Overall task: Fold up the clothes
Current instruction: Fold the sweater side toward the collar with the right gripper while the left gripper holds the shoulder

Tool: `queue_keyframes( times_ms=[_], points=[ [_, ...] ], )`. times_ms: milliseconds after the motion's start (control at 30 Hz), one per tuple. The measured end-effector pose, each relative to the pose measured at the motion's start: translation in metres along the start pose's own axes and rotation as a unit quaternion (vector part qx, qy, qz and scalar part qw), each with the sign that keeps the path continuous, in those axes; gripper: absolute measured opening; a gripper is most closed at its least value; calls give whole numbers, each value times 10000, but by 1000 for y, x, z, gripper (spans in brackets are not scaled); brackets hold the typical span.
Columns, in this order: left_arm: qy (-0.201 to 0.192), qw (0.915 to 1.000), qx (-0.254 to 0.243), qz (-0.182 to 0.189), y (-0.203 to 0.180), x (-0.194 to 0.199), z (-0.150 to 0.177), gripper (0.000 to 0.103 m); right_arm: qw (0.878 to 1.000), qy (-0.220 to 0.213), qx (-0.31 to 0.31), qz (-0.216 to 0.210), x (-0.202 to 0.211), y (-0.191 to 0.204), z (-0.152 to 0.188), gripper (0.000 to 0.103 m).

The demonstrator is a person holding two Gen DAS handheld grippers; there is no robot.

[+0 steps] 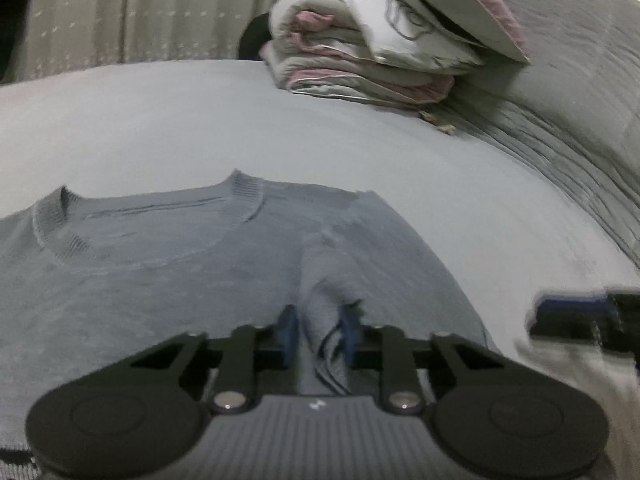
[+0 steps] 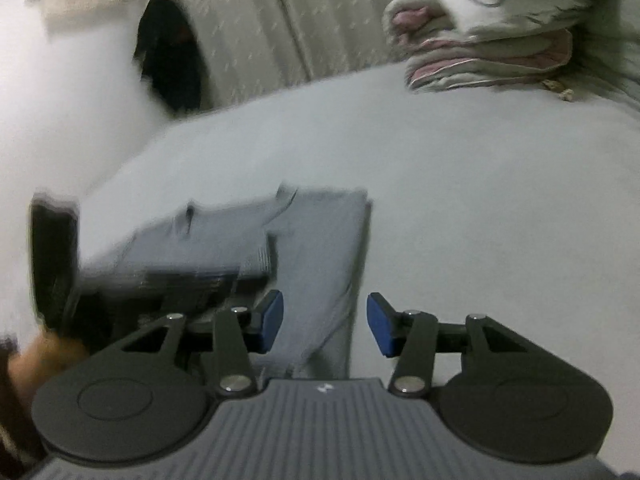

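A grey-blue knit sweater point(image 1: 160, 264) lies flat on the pale bed sheet point(image 1: 200, 120), collar toward the far side. My left gripper point(image 1: 320, 332) is shut on a raised fold of the sweater's sleeve point(image 1: 320, 280), pinched between the blue pads. My right gripper point(image 2: 324, 322) is open, with the sweater's right edge point(image 2: 320, 260) lying below and between its fingers. The left gripper shows blurred at the left of the right wrist view point(image 2: 120, 280). The right gripper shows blurred at the right edge of the left wrist view point(image 1: 580, 316).
A stack of folded bedding point(image 1: 380, 48) sits at the far side of the bed, also in the right wrist view point(image 2: 492, 32). A grey ribbed blanket point(image 1: 560, 120) lies to the right. A curtain point(image 1: 120, 12) hangs behind the bed.
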State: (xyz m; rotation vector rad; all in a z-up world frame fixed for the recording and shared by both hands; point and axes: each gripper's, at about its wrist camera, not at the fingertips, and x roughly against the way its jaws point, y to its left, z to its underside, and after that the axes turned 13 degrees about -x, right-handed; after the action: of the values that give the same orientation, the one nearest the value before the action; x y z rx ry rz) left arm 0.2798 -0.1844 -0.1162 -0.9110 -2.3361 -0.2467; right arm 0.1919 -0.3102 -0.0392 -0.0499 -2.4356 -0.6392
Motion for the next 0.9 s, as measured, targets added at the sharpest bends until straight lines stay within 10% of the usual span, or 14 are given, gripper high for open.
queue_keyframes(
  times_ms=[367, 733, 900],
  points=[
    [-223, 9963, 827, 74, 17, 4, -3, 6, 9904, 678, 911, 790, 31, 23, 53, 45],
    [-415, 9943, 971, -121, 36, 7, -16, 5, 9915, 675, 997, 491, 39, 24, 81, 7],
    [-421, 9926, 1113, -221, 49, 4, -15, 5, 9930, 730, 909, 199, 34, 36, 80, 6]
  ],
)
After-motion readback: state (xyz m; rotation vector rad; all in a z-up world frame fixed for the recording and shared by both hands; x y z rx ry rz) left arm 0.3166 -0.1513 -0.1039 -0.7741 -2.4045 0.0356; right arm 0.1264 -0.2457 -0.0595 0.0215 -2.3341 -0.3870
